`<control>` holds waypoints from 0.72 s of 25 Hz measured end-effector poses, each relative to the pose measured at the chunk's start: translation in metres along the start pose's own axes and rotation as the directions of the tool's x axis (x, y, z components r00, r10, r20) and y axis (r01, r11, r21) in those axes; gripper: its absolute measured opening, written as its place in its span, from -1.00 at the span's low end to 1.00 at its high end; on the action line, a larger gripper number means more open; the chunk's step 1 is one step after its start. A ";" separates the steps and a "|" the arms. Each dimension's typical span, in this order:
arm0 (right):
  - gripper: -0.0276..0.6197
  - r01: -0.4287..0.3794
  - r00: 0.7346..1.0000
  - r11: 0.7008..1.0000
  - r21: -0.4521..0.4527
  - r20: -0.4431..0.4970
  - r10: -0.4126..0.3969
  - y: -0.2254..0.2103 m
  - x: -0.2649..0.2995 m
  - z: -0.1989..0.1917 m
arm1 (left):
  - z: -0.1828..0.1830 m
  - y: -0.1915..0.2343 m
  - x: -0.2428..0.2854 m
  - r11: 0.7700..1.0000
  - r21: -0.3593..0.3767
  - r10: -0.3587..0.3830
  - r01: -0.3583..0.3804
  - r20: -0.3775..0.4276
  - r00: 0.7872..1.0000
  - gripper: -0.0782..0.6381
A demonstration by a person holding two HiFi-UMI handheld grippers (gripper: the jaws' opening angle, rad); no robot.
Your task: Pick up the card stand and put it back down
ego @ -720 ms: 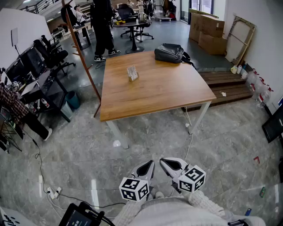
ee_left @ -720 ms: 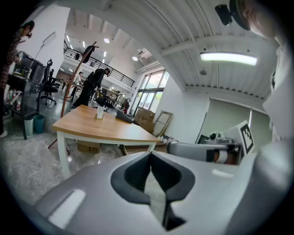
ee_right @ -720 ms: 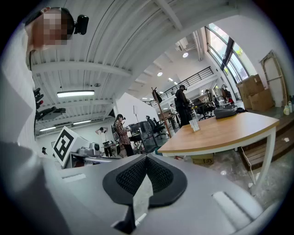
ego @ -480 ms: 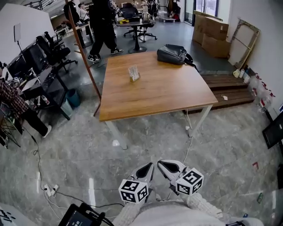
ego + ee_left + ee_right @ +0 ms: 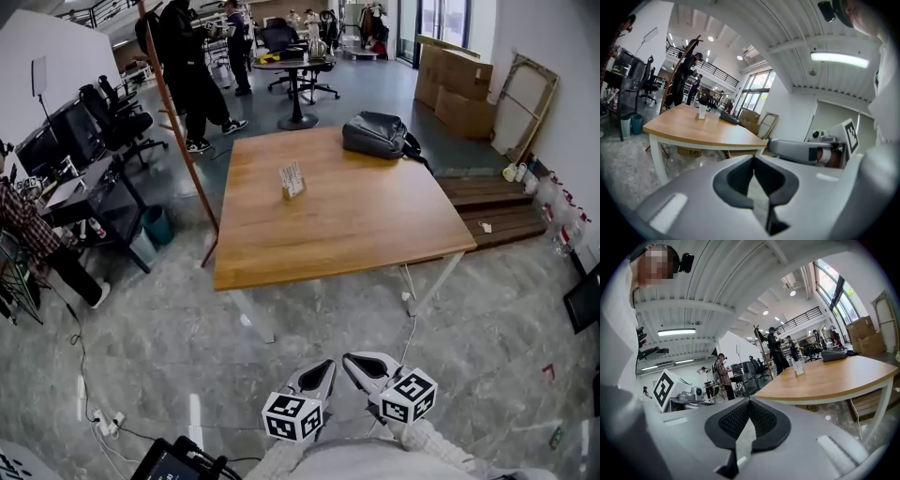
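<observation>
Wooden table (image 5: 356, 234) — card stand (image 5: 292, 180) atop

table (image 5: 356, 234): wood top, matt | floor (image 5: 141, 319): glossy stone-look tiles | card stand (image 5: 292, 179): clear plastic | boxes (image 5: 459, 94): cardboard

No legible writing in any view.
The left marker cube (image 5: 292, 417) and right marker cube (image 5: 409, 396) carry only black-and-white square codes; print on the card stand (image 5: 292, 179) and on the cardboard box (image 5: 688, 152) is too small to read.
</observation>
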State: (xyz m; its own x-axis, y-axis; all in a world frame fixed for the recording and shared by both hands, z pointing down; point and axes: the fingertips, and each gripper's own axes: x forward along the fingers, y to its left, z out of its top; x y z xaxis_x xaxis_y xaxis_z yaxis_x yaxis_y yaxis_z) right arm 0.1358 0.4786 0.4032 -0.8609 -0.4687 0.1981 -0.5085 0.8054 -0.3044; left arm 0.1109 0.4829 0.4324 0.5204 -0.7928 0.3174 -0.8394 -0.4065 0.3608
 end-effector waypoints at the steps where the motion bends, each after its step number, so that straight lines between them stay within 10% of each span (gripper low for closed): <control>1: -0.92 0.005 1.000 1.000 0.000 0.006 -0.005 -0.009 0.011 0.006 | 0.008 0.010 0.008 1.000 0.000 -0.002 0.002 0.004 1.000 -0.76; 18: -0.92 0.091 0.995 0.996 -0.008 0.052 -0.091 -0.137 0.187 0.100 | 0.145 0.177 0.124 0.998 0.049 -0.043 0.043 -0.001 0.999 -0.76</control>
State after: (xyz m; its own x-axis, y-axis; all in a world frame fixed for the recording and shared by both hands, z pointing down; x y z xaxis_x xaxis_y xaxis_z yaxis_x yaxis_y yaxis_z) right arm 0.0434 0.2443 0.3888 -0.8109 -0.5581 0.1761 -0.5848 0.7621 -0.2777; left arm 0.0044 0.2472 0.4087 0.5560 -0.7743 0.3021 -0.8230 -0.4620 0.3305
